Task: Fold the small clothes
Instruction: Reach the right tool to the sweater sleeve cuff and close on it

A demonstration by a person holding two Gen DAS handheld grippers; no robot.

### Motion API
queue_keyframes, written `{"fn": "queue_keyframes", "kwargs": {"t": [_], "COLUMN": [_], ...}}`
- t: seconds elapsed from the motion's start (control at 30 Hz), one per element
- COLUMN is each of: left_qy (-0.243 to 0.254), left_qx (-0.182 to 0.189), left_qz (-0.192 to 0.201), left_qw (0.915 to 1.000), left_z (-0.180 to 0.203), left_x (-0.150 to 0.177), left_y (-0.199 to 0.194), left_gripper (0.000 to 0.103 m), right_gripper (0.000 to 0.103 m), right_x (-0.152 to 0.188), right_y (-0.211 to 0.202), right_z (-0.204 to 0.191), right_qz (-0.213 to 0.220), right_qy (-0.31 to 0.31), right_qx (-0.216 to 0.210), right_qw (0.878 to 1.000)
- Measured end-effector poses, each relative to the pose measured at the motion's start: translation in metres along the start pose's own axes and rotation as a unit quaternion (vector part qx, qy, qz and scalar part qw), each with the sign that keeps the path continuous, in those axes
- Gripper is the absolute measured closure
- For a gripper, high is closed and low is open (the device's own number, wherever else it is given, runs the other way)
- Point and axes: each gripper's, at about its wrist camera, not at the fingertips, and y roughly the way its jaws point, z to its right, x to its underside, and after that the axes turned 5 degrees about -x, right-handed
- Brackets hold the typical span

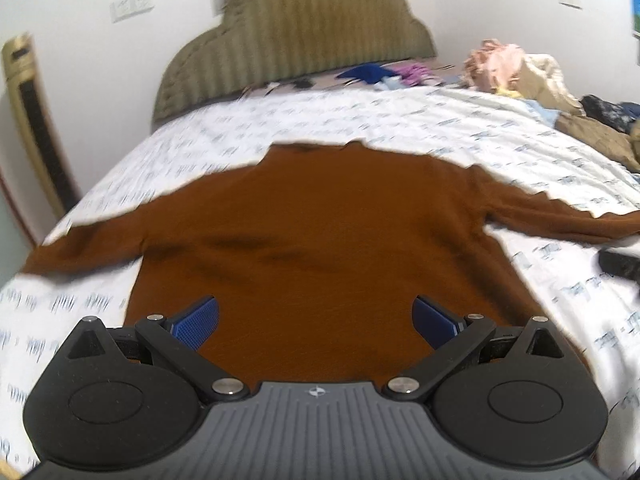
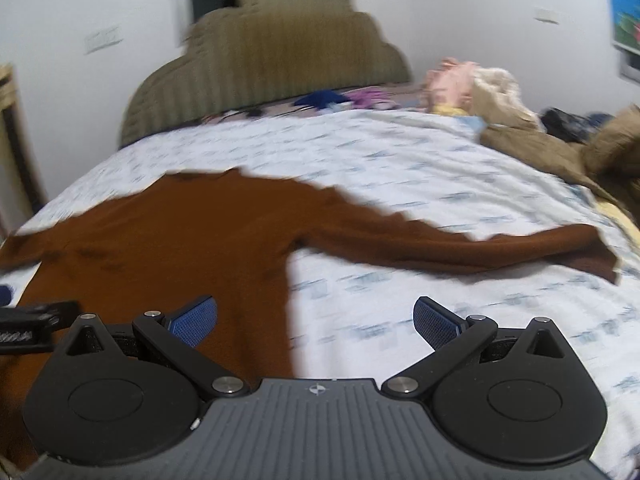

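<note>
1. Bed (image 1: 360,128): white cover with a faint blue-grey print, filling most of both views; the print is blurred.
2. Headboard (image 1: 292,36): olive, ribbed, stepped outline, standing against a white wall at the far end of the bed.
3. Sweater (image 1: 320,232): brown, long-sleeved, lying flat on the bed cover with the collar toward the headboard and both sleeves spread out to the sides. The right sleeve (image 2: 460,248) reaches well out over the cover, its cuff near the pile.
4. Pile (image 1: 528,76): loose clothes in pink, cream, tan and dark blue, heaped at the far right of the bed, apart from the sweater.
5. Small garments (image 1: 368,72): blue and purple pieces at the foot of the headboard; too blurred to identify.
6. Left gripper (image 1: 316,320): over the sweater's lower body, blue pads wide apart, nothing between them.
7. Right gripper (image 2: 316,320): over the sweater's right side edge, one pad above the brown cloth and the other above the bare cover; pads wide apart, holding nothing.
8. Wall plate (image 1: 132,6): white, on the wall left of the headboard.
</note>
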Motion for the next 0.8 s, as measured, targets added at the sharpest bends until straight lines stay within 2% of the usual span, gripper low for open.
{"fn": "queue_keyframes", "kwargs": {"t": [0.07,0.17,0.23,0.3,0.4,0.5,0.6,0.63,0.73,0.8], "left_qy": [0.013,0.029,0.041,0.055,0.076,0.088,0.094,0.096,0.098,0.082], "left_qx": [0.017,0.042,0.060,0.070,0.077,0.084,0.093,0.096,0.105,0.123], "left_qz": [0.002,-0.008,-0.021,-0.033,-0.039,-0.041,-0.045,-0.045,-0.048,-0.051], "left_qw": [0.9998,0.9987,0.9971,0.9955,0.9934,0.9917,0.9902,0.9897,0.9885,0.9877], "left_z": [0.018,0.047,0.068,0.090,0.119,0.138,0.152,0.157,0.168,0.174], "left_x": [-0.009,-0.017,-0.019,-0.022,-0.025,-0.028,-0.030,-0.031,-0.034,-0.036], "left_y": [0.002,0.011,0.020,0.028,0.036,0.040,0.046,0.049,0.060,0.069], "left_gripper": [0.000,0.000,0.000,0.000,0.000,0.000,0.000,0.000,0.000,0.000], "right_gripper": [0.000,0.000,0.000,0.000,0.000,0.000,0.000,0.001,0.004,0.009], "right_x": [-0.010,-0.016,-0.014,-0.013,-0.009,-0.003,0.014,0.019,0.035,0.041], "right_y": [-0.003,-0.008,-0.010,-0.008,0.003,0.022,0.038,0.040,0.047,0.051], "right_z": [0.043,0.124,0.180,0.217,0.254,0.287,0.312,0.317,0.332,0.340], "right_qz": [0.010,0.019,0.031,0.034,0.042,0.054,0.063,0.069,0.099,0.115], "right_qy": [0.042,0.138,0.210,0.256,0.305,0.378,0.459,0.474,0.499,0.514], "right_qx": [0.018,0.036,0.024,0.015,-0.009,-0.048,-0.085,-0.091,-0.092,-0.099], "right_qw": [0.999,0.990,0.977,0.966,0.951,0.923,0.882,0.873,0.856,0.844]}}
